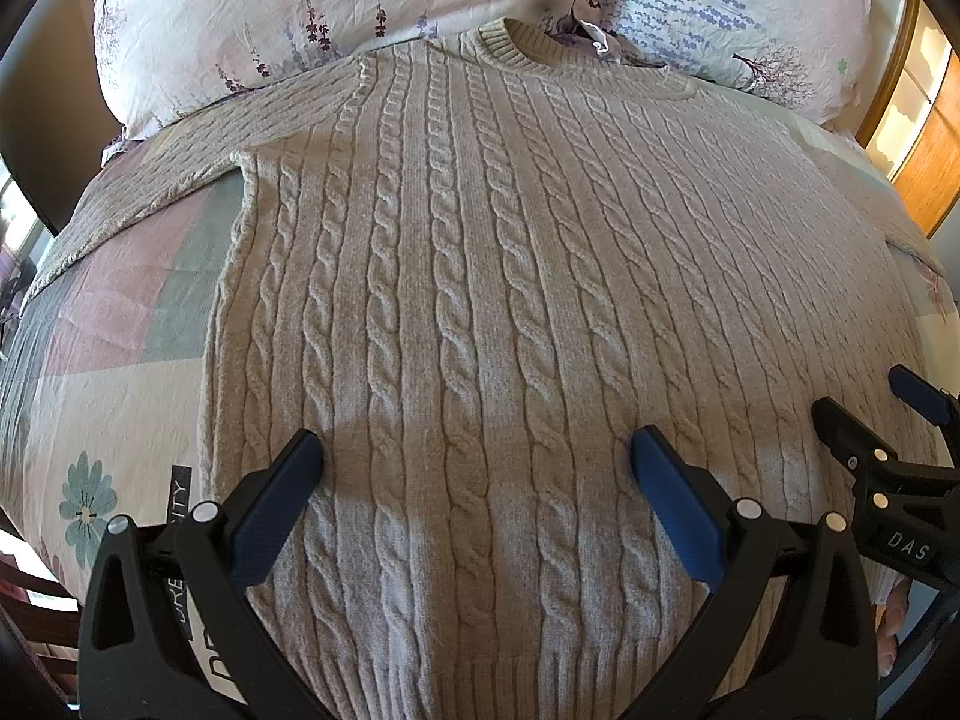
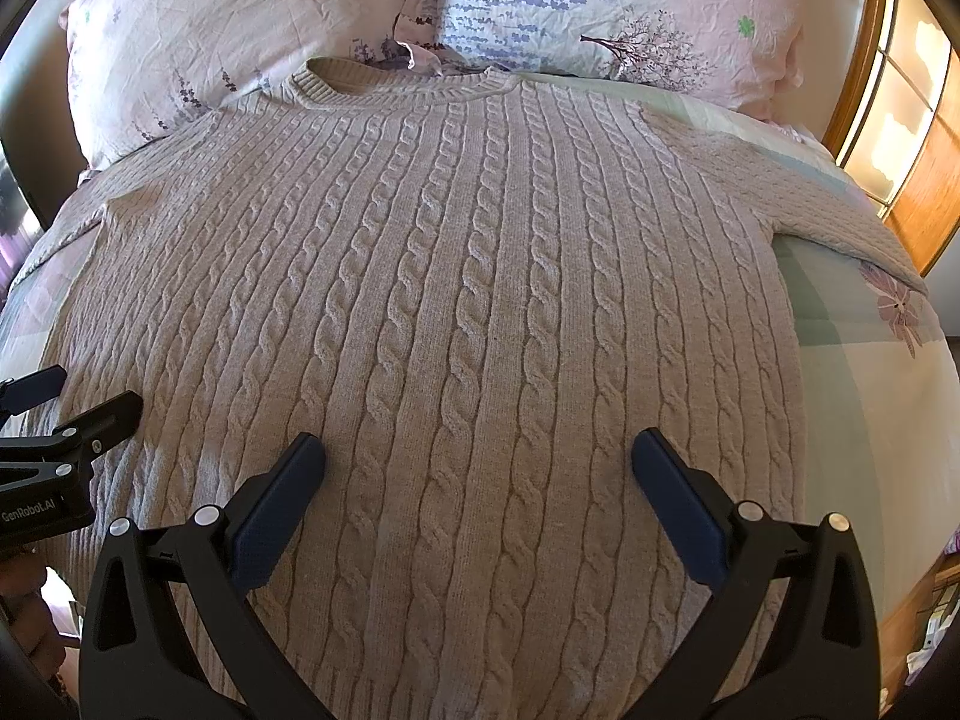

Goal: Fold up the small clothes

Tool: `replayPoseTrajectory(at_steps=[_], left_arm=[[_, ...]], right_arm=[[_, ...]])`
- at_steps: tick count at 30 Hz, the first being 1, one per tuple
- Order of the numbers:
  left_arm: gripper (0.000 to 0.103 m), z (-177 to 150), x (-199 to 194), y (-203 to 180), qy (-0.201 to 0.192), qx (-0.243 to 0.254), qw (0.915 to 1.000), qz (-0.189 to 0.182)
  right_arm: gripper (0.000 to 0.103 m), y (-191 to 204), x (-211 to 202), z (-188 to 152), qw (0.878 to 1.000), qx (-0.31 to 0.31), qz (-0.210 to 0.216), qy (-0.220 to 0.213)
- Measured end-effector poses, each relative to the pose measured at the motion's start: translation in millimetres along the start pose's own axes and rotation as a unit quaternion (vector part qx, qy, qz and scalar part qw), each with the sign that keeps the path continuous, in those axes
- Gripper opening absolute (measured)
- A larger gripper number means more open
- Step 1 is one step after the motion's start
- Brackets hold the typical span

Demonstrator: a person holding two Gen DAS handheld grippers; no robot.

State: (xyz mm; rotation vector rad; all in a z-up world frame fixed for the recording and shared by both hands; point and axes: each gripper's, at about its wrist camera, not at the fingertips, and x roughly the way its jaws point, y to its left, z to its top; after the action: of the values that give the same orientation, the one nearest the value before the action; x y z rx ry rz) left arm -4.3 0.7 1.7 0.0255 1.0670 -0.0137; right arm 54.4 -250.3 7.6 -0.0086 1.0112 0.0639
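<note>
Lying flat on the bed (image 1: 120, 360), the sweater (image 1: 480, 276) is overhung by left gripper (image 1: 477, 459) and right gripper (image 2: 478, 459), jaws apart; thick knit may be pinched unevenly, skewing the fold.

A beige cable-knit sweater (image 1: 480, 300) lies spread flat, front up, across the bed's patchwork floral quilt (image 1: 120, 348), its ribbed collar (image 1: 510, 39) at the far end and its hem nearest the claws. Behind the collar two floral-print pillows sit side by side, one to the left (image 1: 240, 18) and one to the right (image 1: 750, 12), meeting just behind the neckline. One sleeve (image 1: 150, 180) reaches out left over the quilt, the other (image 2: 840, 222) right. The left claw (image 1: 477, 462) hangs over the sweater's lower part, jaws spread wide; the right claw (image 2: 478, 462) hangs just beside it on the right, likewise spread. A wooden window frame (image 2: 858, 102) stands right of the bed.
</note>
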Motion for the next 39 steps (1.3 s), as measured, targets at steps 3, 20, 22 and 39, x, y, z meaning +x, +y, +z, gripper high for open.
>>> replayPoseTrajectory(at_steps=[3,20,22,39], left_arm=[[0.101,0,0,0,0.0,0.0,1.0,0.0],[0.101,1,0,-2,-0.002,-0.001,1.0,0.001],[0.101,2,1,-2,-0.001,-0.001,1.0,0.001],[0.101,43,-27,93,-0.069,-0.08,0.994,-0.029]], right_arm=[[0.102,0,0,1,1.0,0.0,0.0,0.002],[0.102,1,-1,2,1.0,-0.002,0.0,0.001],[0.102,1,-1,2,1.0,-0.003,0.0,0.001],[0.1,-241,-47,61,0.95,0.29,0.052,-0.1]])
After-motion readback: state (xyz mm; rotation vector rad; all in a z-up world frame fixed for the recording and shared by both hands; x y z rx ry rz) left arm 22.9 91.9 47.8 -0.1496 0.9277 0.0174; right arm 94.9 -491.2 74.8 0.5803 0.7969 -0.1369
